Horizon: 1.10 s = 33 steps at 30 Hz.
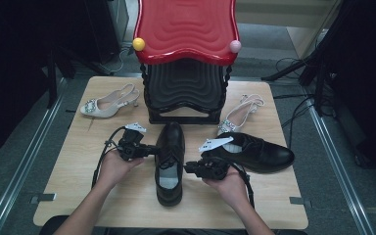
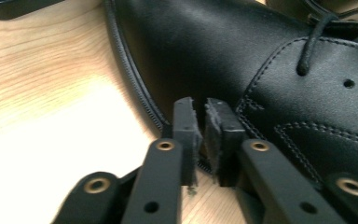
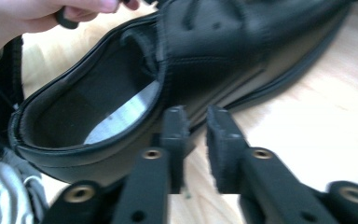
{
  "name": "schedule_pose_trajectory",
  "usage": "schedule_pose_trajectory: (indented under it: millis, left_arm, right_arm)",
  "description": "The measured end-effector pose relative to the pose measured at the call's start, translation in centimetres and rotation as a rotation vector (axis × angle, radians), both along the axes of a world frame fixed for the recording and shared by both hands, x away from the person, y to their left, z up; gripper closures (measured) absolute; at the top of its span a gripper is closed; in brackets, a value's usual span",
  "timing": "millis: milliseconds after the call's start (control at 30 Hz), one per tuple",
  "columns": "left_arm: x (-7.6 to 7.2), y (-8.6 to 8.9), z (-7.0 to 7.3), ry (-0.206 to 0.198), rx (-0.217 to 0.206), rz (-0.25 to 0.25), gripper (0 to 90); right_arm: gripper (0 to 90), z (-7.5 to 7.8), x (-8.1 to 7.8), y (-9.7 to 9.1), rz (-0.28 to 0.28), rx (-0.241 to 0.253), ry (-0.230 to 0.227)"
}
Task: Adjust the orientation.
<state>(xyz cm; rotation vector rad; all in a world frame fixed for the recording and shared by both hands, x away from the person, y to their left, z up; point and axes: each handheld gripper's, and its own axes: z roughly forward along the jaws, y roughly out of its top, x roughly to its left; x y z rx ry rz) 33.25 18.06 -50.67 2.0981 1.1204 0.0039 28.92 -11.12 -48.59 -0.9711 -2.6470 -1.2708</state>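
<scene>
Behind red stand (image 1: 186, 29), table (image 1: 78, 186) edge hidden.

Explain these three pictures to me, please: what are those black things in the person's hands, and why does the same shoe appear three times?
No robot here: a person holds a hand-held tool in each hand, and each one has two black jaws and its own small camera.

The high view looks down on the wooden table. The left tool and the right tool sit on either side of a black lace-up shoe that points away from the person.

The other two pictures come from the tools' own cameras. In the left gripper view the jaws stand slightly apart beside the shoe's leather side. In the right gripper view they stand apart by its open heel end. Neither grips anything.

Also on the table: a second black shoe, two pale heeled sandals, and a small black and red rack at the back.
</scene>
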Motion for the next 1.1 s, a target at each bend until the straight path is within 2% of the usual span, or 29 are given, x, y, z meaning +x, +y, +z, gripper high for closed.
schedule_pose_trajectory:
  millis: [67,167,200,233,300,467,500,533,567,600,667,700,767,833,967,1100]
  left_arm:
    - [-0.1,0.3,0.3,-0.005,-0.001,0.009,72.4]
    - [-0.3,0.6,0.7,-0.013,0.011,0.005,54.3]
    - [-0.3,0.6,0.7,-0.013,0.011,0.005,49.2]
    - [-0.6,0.9,0.9,-0.013,0.013,-0.017,45.2]
    - [-0.8,1.0,0.9,-0.017,0.017,-0.02,40.7]
    - [-1.1,1.8,1.1,-0.018,-0.001,-0.019,34.7]
    - [-1.1,1.9,1.1,-0.013,0.003,-0.02,34.6]
    - [-1.1,1.9,1.0,-0.013,0.005,-0.022,34.5]
    - [-1.1,1.9,1.0,-0.012,0.007,-0.023,34.5]
    - [-1.1,1.9,1.0,-0.012,0.01,-0.025,34.5]
    - [-1.1,1.9,1.0,-0.013,0.012,-0.027,34.5]
    - [-1.1,1.9,1.0,-0.013,0.013,-0.03,34.6]
    - [-1.1,1.9,1.0,-0.017,0.013,-0.036,34.6]
    - [-1.2,1.9,1.0,-0.018,0.01,-0.034,34.6]
    - [-1.1,2.0,1.0,-0.021,0.012,-0.033,34.6]
    - [-1.3,2.1,1.0,-0.028,0.014,-0.03,34.7]
  right_arm:
    - [63.2,0.3,0.2,-0.7,-0.026,0.01,-0.034]
    - [51.0,0.7,0.5,-2.1,-0.078,0.022,-0.076]
    - [51.0,0.7,0.5,-2.1,-0.078,0.022,-0.076]
    - [47.3,1.0,0.7,-3.0,-0.113,0.024,-0.077]
    - [46.4,1.3,0.9,-3.8,-0.14,0.029,-0.048]
    - [46.3,2.2,1.1,-5.1,-0.179,0.039,-0.083]
    - [49.8,2.6,1.2,-5.6,-0.192,0.046,-0.1]
    - [53.9,2.8,1.2,-5.8,-0.182,0.049,-0.111]
    - [56.8,3.0,1.2,-6.0,-0.18,0.034,-0.128]
    - [60.7,3.1,1.2,-6.2,-0.191,0.021,-0.128]
    - [61.1,3.2,1.3,-6.5,-0.205,0.02,-0.114]
    - [62.6,3.2,1.5,-6.7,-0.224,0.029,-0.08]
    - [73.1,3.0,2.1,-7.5,-0.266,0.047,-0.038]
    - [76.1,2.9,2.2,-7.8,-0.271,0.044,-0.037]
    - [87.5,2.8,2.8,-8.7,-0.3,0.036,-0.037]
    - [90.0,2.7,3.4,-9.1,-0.336,0.011,-0.037]
